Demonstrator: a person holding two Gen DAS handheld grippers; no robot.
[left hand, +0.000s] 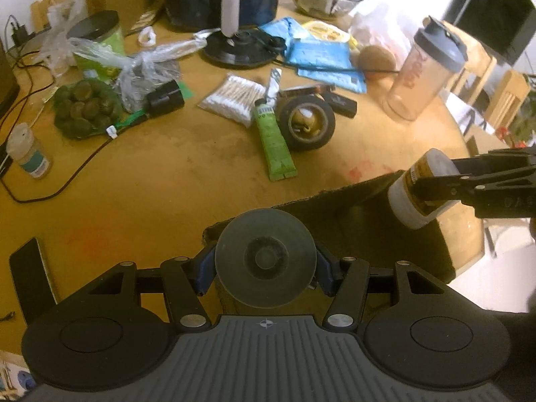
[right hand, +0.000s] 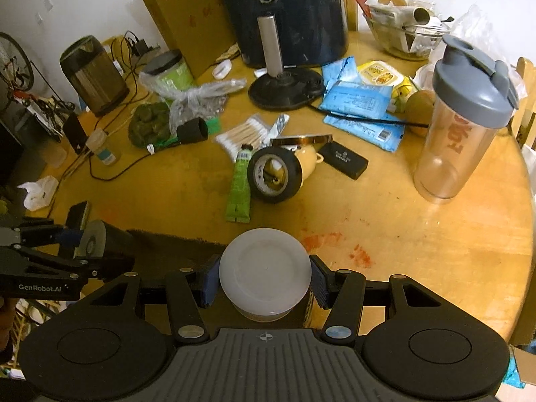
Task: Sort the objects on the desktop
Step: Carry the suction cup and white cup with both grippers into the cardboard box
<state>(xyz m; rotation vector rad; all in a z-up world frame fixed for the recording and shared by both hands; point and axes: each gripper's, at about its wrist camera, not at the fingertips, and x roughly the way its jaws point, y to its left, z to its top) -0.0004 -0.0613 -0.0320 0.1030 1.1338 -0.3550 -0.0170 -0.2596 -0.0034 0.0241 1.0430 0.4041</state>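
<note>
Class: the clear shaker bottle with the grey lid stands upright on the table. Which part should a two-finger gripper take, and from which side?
Probably grip the shaker bottle across its clear round body below the lid, coming level from the open table in front. It stands upright; clutter crowds behind it, and the lid's flip cap looks uneven.

Far beyond the jaws, a dark air fryer [right hand: 284,13] stands beside a kettle [right hand: 93,73] and cardboard box [right hand: 187,23].

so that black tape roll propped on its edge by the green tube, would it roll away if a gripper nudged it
Probably yes. The black tape roll stands on its round edge, so a sideways nudge could send it rolling. It leans against the yellow cup, which may check it on that side. Its open core looks easy to hook, and it seems stiff and light.
</note>
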